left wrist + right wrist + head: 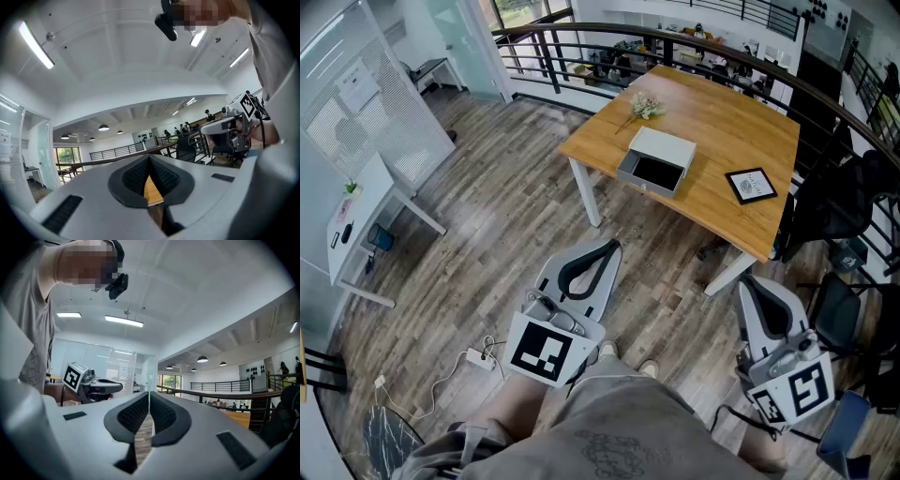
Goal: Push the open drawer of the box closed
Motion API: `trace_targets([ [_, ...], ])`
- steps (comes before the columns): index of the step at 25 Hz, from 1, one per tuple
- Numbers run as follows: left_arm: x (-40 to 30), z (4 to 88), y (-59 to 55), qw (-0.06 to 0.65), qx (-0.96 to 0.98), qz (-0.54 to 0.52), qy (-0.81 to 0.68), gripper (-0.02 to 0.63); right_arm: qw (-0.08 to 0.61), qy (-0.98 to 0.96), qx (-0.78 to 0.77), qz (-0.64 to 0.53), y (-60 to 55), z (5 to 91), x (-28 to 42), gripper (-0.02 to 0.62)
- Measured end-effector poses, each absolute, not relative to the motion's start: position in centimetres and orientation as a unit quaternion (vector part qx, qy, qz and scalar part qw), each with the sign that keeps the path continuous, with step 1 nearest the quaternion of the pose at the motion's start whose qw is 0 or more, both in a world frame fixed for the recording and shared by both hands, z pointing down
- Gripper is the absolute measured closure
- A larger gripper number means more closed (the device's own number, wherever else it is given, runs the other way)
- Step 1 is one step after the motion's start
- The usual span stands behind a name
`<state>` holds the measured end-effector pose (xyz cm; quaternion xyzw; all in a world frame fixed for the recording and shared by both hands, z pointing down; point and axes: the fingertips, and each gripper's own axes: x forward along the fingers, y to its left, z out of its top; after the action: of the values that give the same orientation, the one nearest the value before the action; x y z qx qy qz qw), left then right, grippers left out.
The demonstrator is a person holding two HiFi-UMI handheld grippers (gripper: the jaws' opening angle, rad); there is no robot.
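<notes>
Bright, even light comes from windows and ceiling strip lights (35, 44), so shadows stay soft. Both gripper views bend strongly and darken at their edges.

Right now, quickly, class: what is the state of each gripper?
Left gripper: closed, holding nothing.
Right gripper: closed, holding nothing.

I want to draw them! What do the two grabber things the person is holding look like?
Both are light grey plastic. The left gripper and right gripper each end in two curved jaws lined with black bumpy pads. Each carries a white cube with black square markers. The person wears a grey printed top.
</notes>
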<state>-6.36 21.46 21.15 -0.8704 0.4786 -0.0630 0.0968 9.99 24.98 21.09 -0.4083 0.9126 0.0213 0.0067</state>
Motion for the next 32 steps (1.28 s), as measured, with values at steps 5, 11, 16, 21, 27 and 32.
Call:
trace_targets([
  [5, -6.3, 21.0, 21.6, 0.093, -0.871, -0.059, 0.478, 0.591, 0.007, 0.91, -0.414, 0.018, 25.1, 21.5, 10.6, 0.558],
  [11, -5.6, 20.6, 21.5, 0.1, -0.872, -0.057, 0.476, 0.591, 0.009, 0.913, -0.408, 0.006, 24.9, 22.1, 11.0, 0.558],
  [16, -5.4, 21.2, 21.3, 0.099, -0.87, -0.06, 0.48, 0.591, 0.009, 0.913, -0.408, 0.001, 24.4, 22.4, 11.4, 0.558],
  [21, -6.2, 22.7, 20.2, 0.081, -0.854, -0.074, 0.509, 0.468, 0.007, 0.913, -0.407, -0.013, 23.9, 23.3, 11.9, 0.558],
  [27, -5.6, 26.5, 17.9, 0.058, -0.856, -0.14, 0.494, 0.39, -0.002, 0.91, -0.413, -0.029, 21.8, 24.4, 12.7, 0.558],
  [32, -5.2, 30.3, 14.4, 0.027, -0.858, -0.164, 0.486, 0.39, -0.026, 0.903, -0.427, -0.032, 18.6, 26.0, 13.7, 0.558],
])
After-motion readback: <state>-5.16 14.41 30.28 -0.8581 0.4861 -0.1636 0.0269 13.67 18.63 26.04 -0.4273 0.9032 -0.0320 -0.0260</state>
